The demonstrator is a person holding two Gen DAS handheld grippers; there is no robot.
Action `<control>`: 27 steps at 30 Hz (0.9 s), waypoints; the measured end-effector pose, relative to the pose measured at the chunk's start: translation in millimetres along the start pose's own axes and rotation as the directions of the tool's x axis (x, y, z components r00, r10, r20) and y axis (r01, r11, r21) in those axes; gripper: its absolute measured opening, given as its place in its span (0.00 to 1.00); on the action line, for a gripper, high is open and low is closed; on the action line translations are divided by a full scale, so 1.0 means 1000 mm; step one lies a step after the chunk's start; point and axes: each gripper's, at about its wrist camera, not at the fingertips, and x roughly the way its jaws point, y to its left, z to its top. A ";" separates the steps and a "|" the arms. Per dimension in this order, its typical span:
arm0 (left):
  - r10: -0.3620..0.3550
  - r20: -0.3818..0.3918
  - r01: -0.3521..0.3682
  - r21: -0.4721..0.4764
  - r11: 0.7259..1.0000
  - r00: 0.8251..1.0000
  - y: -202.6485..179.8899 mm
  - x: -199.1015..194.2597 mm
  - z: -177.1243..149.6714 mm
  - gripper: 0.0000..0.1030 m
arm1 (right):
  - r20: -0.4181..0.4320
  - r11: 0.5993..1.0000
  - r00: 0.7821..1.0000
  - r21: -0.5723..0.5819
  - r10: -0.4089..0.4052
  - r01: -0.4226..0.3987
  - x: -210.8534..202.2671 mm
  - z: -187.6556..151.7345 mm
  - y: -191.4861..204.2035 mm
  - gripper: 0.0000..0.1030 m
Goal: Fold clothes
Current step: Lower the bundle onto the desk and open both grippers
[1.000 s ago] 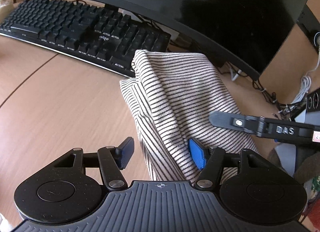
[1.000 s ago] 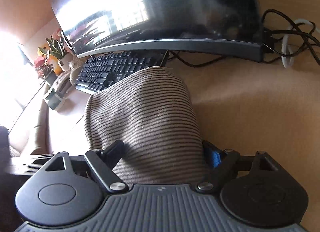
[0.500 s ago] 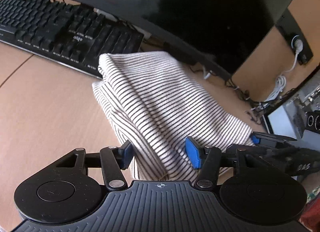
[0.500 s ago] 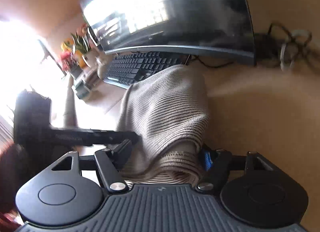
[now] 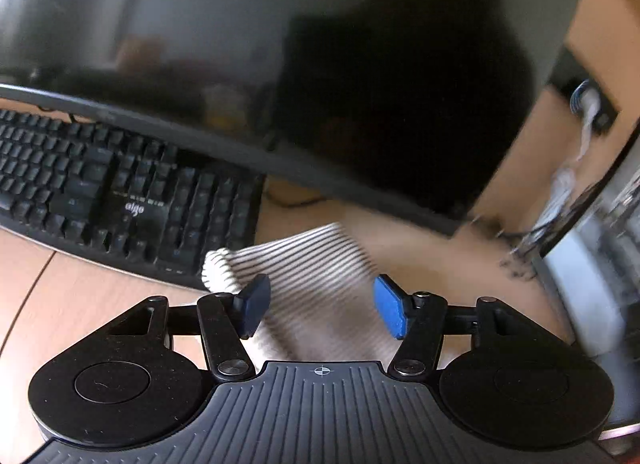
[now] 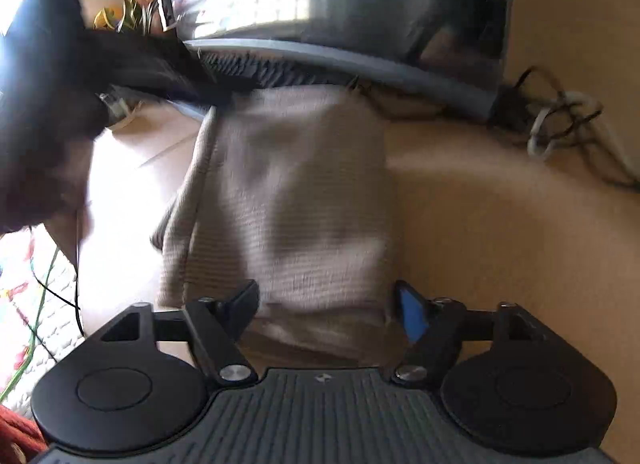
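A folded black-and-white striped garment [image 5: 308, 280] lies on the wooden desk in front of the keyboard and monitor. My left gripper [image 5: 320, 306] is open, its blue pads wide apart with the near end of the garment between and below them. In the right wrist view the same garment [image 6: 296, 192] lies flat and blurred. My right gripper [image 6: 328, 312] is open, its fingers spread on either side of the garment's near edge. Neither gripper holds the cloth.
A black keyboard [image 5: 112, 192] lies at the left and a curved monitor [image 5: 280, 64] stands behind the garment. Cables [image 6: 560, 128] lie at the right rear of the desk. My left gripper's dark body [image 6: 60, 112] fills the upper left of the right wrist view.
Both grippers have opened wider and let the striped garment go. It now lies flatter on the desk. Both cameras have swung, and the left gripper has moved closer to the monitor.
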 end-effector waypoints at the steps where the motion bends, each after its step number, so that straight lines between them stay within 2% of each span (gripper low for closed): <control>1: 0.006 -0.015 -0.006 0.000 1.000 1.000 0.004 0.008 -0.001 0.60 | 0.030 1.000 1.000 -0.002 -0.003 0.003 -0.007 0.005 0.003 0.83; 4: 0.009 -0.051 -0.009 -0.002 1.000 0.999 0.015 0.028 -0.006 0.60 | 0.088 1.000 0.996 -0.016 -0.003 0.004 -0.015 0.019 0.015 0.87; 8: -0.030 -0.063 0.029 -0.012 0.999 0.998 0.028 0.038 -0.007 0.61 | 0.100 0.994 0.995 -0.102 -0.027 0.037 0.002 0.032 0.045 0.88; 12: -0.058 -0.068 0.057 -0.016 0.998 0.996 0.035 0.044 -0.008 0.63 | 0.047 0.978 0.998 -0.199 -0.051 0.060 0.031 0.031 0.066 0.92; 13: -0.063 -0.068 0.062 -0.016 0.998 0.996 0.036 0.045 -0.008 0.63 | 0.032 0.974 0.997 -0.217 -0.064 0.070 0.037 0.030 0.069 0.97; 15: -0.072 -0.068 0.071 -0.016 0.997 0.995 0.037 0.046 -0.007 0.63 | 0.021 0.964 0.996 -0.249 -0.090 0.092 0.046 0.027 0.072 1.00; 17: -0.081 -0.068 0.080 -0.016 0.997 0.994 0.039 0.047 -0.007 0.63 | 0.014 0.957 0.994 -0.270 -0.108 0.108 0.053 0.024 0.074 1.00; 22: -0.108 -0.058 0.107 -0.017 0.994 0.992 0.043 0.050 -0.008 0.63 | -0.004 0.972 0.994 -0.209 -0.110 0.107 0.051 0.027 0.067 1.00; 27: -0.099 -0.011 0.099 -0.028 0.995 0.995 0.041 0.039 -0.012 0.61 | 0.022 0.984 0.993 -0.137 -0.113 0.115 0.045 0.030 0.066 1.00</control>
